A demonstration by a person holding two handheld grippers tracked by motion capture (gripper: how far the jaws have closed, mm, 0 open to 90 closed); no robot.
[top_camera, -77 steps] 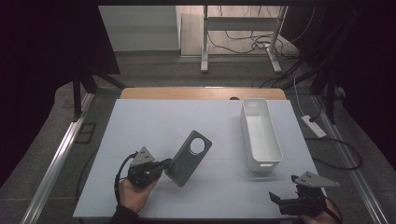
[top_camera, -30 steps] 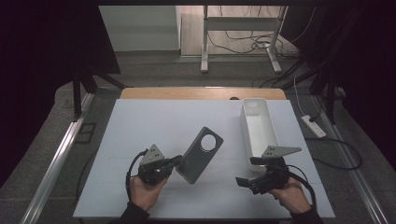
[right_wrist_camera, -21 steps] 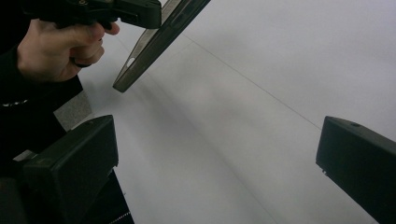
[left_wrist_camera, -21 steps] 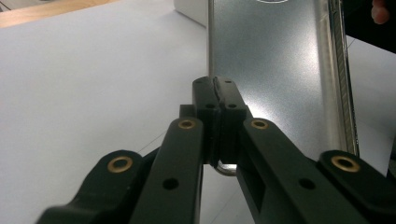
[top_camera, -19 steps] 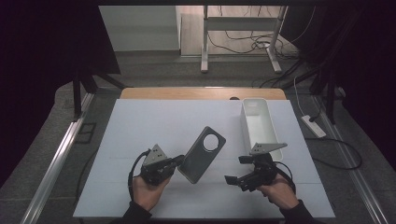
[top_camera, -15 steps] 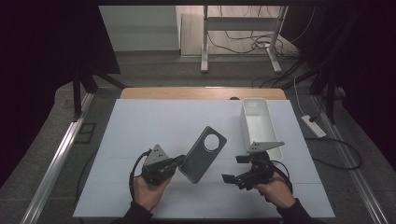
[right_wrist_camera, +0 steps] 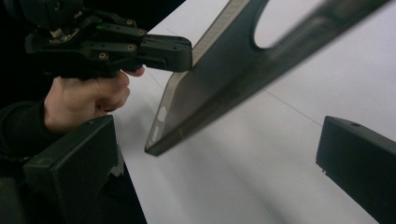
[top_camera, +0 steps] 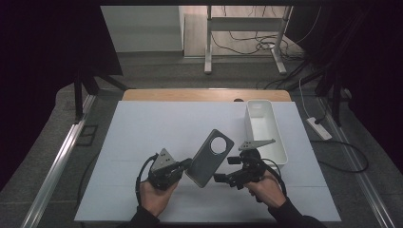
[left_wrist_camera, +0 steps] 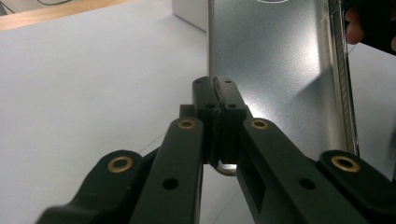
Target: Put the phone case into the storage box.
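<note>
1. Desk (top_camera: 142, 133): white top, wooden strip along the far edge, takes up the middle of the high view.
2. White bin (top_camera: 266, 130): long, narrow, open on top, at the right far part of the desk, just behind the right gripper.
3. Phone case (top_camera: 209, 158): grey, with a round camera hole near its far end, held up off the desk and tilted, between the two grippers. Hole end points away from the person.
4. Left hand (top_camera: 153, 195): comes in from the bottom edge, forearm angled slightly right, fist wrapped around the left gripper (top_camera: 183, 166). Jaws closed tight on the case's near left edge; left gripper view shows the pads pinching the thin rim.
5. Right hand (top_camera: 266, 186): comes in from the lower right, gripper pointing left toward the case. Right gripper (top_camera: 219, 178): jaws spread wide, one on each side of the case's lower corner in the right gripper view, not touching it.
</note>
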